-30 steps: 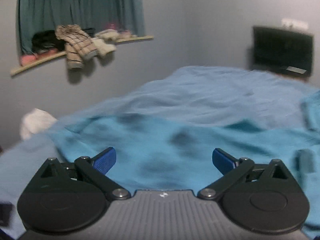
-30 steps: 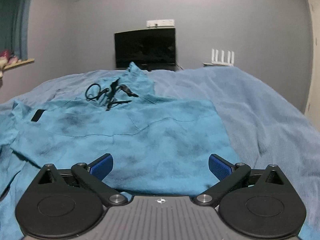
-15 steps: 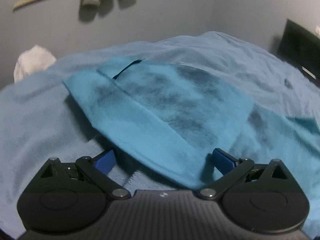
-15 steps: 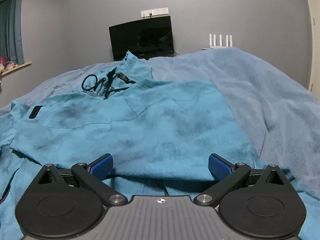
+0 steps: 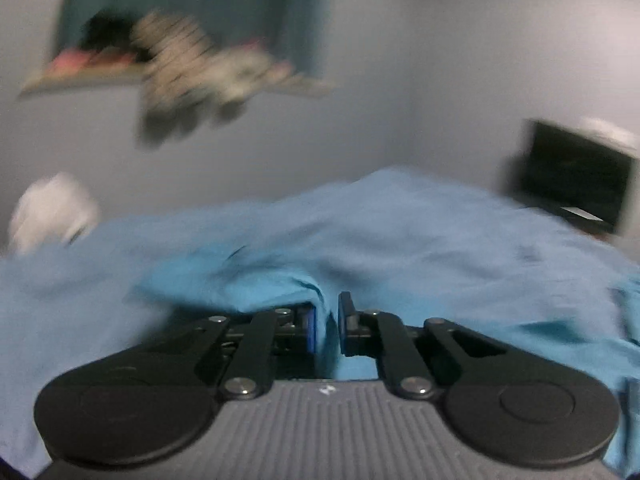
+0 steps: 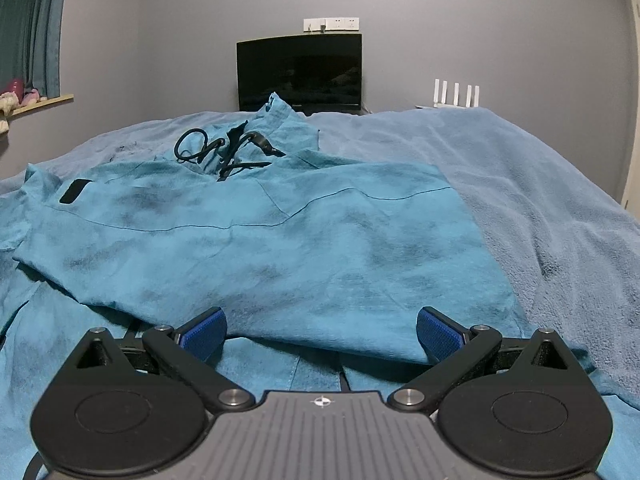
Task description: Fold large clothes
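Dark monitor [image 6: 299, 72], white router [image 6: 456, 95], curtain [image 6: 30, 28], blue blanket [image 6: 540, 184]

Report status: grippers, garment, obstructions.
Left gripper just closed, pinching teal garment fold. Right gripper open, low over garment. Black drawstrings loose near hood.

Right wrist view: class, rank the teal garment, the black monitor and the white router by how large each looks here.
1. teal garment, by far the largest, though nearest the camera.
2. black monitor.
3. white router, smallest; it and the monitor stand far back.
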`<state>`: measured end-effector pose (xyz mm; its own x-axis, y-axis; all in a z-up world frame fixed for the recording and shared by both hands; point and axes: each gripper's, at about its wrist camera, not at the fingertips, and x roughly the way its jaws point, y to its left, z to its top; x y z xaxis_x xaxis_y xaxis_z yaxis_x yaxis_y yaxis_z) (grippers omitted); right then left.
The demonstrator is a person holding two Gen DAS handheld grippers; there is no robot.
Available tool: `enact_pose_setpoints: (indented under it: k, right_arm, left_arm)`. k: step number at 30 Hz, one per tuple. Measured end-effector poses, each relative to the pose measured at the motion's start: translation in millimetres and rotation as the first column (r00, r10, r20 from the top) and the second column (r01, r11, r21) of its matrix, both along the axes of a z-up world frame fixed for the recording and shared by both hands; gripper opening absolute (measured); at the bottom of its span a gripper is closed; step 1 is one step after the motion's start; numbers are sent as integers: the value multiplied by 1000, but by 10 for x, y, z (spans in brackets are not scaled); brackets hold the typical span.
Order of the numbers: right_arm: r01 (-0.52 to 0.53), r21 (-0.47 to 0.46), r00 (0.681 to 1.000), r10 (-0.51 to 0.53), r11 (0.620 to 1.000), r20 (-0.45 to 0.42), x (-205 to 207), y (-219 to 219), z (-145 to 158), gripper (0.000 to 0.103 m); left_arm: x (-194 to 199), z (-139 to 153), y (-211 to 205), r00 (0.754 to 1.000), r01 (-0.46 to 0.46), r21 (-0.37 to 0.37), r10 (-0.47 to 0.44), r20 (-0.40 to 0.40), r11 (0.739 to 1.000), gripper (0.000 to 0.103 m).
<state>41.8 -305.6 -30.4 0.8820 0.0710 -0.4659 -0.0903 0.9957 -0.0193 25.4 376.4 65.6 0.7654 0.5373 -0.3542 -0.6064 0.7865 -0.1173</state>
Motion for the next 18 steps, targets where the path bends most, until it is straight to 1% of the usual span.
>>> enact_pose_setpoints:
  k: [1, 3, 5, 6, 7, 8, 9, 11, 12, 14, 16, 18]
  right_arm:
    - [-1, -1, 1000, 1, 1000, 0, -1, 2, 2, 103]
    - [-7, -3, 1000, 7, 1000, 0, 0, 0, -1, 103]
    - [-12, -5, 1000, 12, 1000, 1, -4, -2, -1, 103]
    - [-15, -5, 1000, 15, 1000, 3, -9, -8, 2, 103]
    - [-18, -3, 1000, 18, 1000, 6, -22, -12, 7, 103]
    - [-22, 0, 1000, 22, 1000, 10, -31, -18, 13, 103]
    - [-25, 3, 1000, 25, 1000, 14, -44, -27, 19, 103]
    - [-28, 9, 999, 28, 1000, 27, -86, -49, 29, 103]
    - [-28, 10, 999, 27, 1000, 33, -103, -54, 30, 103]
    - [-26, -1, 999, 26, 1000, 35, -140, -58, 30, 103]
    - [-24, -22, 999, 24, 999, 35, -167, -43, 38, 103]
    - [-17, -44, 999, 18, 999, 41, -207, -36, 54, 103]
  left_arm:
    - [34, 98, -176, 998, 56, 34, -56, 13, 998, 5]
    - [119, 285, -539, 984, 172, 73, -175, 37, 982, 5]
    - [207, 451, -966, 955, 283, 112, -291, 59, 952, 5]
    - [257, 509, -1157, 938, 332, 122, -342, 66, 935, 5]
    - [313, 556, -1378, 915, 386, 127, -397, 75, 914, 5]
    - [370, 580, -1574, 892, 434, 124, -445, 78, 892, 5]
    - [457, 582, -1791, 864, 488, 119, -498, 74, 864, 5]
    - [574, 547, -2197, 819, 561, 118, -570, 61, 819, 5]
    - [641, 508, -2424, 793, 600, 116, -607, 46, 792, 5]
    - [742, 398, -2793, 753, 653, 99, -658, 29, 751, 5]
    - [819, 268, -3090, 727, 684, 56, -686, 19, 727, 5]
    - [876, 134, -3312, 689, 725, -29, -724, 43, 688, 5]
